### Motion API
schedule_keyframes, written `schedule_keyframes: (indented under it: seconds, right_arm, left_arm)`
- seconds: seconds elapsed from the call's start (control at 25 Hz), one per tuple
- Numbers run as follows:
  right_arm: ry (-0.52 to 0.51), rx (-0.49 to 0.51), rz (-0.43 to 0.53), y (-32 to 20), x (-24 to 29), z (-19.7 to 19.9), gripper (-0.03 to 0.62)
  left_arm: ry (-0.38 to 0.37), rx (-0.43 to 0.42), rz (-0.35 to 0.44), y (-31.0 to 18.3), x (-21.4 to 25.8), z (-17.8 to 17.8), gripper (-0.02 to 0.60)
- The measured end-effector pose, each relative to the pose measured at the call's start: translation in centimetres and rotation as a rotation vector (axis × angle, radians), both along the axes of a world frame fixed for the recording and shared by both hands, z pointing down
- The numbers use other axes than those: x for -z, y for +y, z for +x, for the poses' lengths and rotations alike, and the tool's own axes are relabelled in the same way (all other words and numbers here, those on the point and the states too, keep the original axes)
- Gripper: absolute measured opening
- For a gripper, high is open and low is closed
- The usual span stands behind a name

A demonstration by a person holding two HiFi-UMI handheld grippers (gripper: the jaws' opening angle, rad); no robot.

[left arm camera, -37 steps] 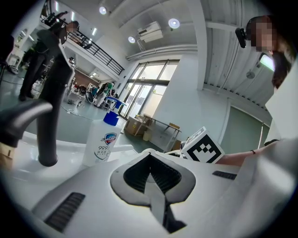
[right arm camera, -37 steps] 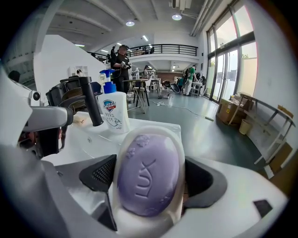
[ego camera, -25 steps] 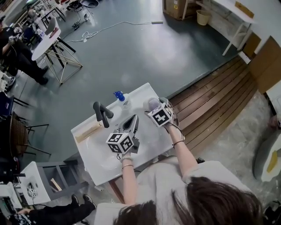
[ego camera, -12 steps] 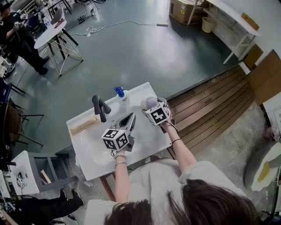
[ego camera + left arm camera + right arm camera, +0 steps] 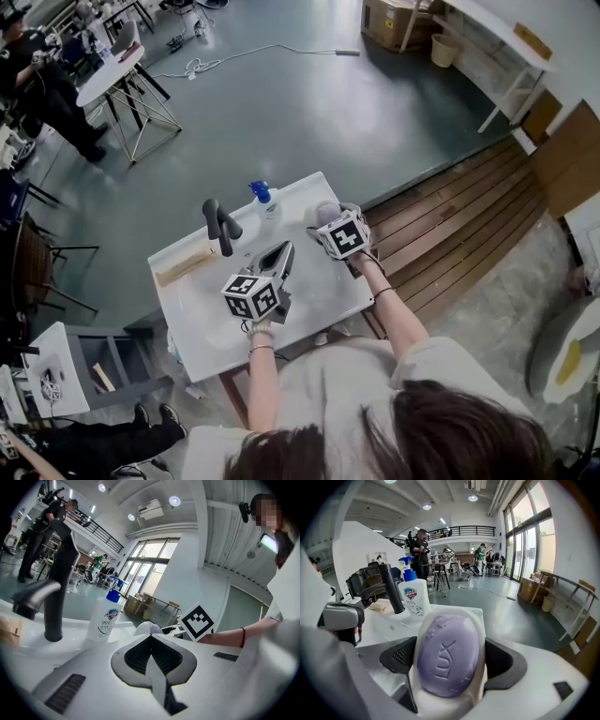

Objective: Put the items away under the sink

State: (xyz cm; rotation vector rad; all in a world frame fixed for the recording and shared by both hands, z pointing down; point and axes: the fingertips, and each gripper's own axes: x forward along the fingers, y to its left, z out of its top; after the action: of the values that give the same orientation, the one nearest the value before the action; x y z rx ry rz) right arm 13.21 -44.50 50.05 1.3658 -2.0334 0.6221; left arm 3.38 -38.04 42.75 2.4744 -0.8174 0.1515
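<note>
The right gripper (image 5: 449,667) is closed on a white soap dish (image 5: 456,608): its two dark pads press the dish's left and right sides, parted only as far as the dish is wide. In the dish lies an oval purple bar of soap (image 5: 447,651), stamped side up, facing the camera. In the head view this gripper (image 5: 330,221) sits low over the far right part of the white sink top (image 5: 319,286); I cannot tell whether the dish touches it.

Beyond the dish and to its left stands a hand-wash bottle (image 5: 415,597) with a blue pump, and just left of that the dark faucet (image 5: 391,588).

The left gripper (image 5: 152,657) has its jaws pressed together with nothing between them. It hangs over the sink top to the left of the right gripper (image 5: 277,255), pointing toward the bottle (image 5: 107,618). The faucet (image 5: 58,588) stands ahead on its left, with a wooden block (image 5: 187,265) farther left.
</note>
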Motion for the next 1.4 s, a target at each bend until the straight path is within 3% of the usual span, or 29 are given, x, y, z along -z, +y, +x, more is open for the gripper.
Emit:
schedule_keyframes:
  seconds: [0.88,1.4]
  right_arm:
    - [-0.059,-0.065,0.059,5.5,4.2,-0.5,0.43]
    - [-0.093,-0.036,0.097,8.8,5.8,-2.5,0.43]
  left_arm:
    - [0.025,-0.08,0.003,5.4,0.5,-1.0,-0.003]
    - [0.012,-0.056,0.042,8.6,1.5,-2.9,-0.003]
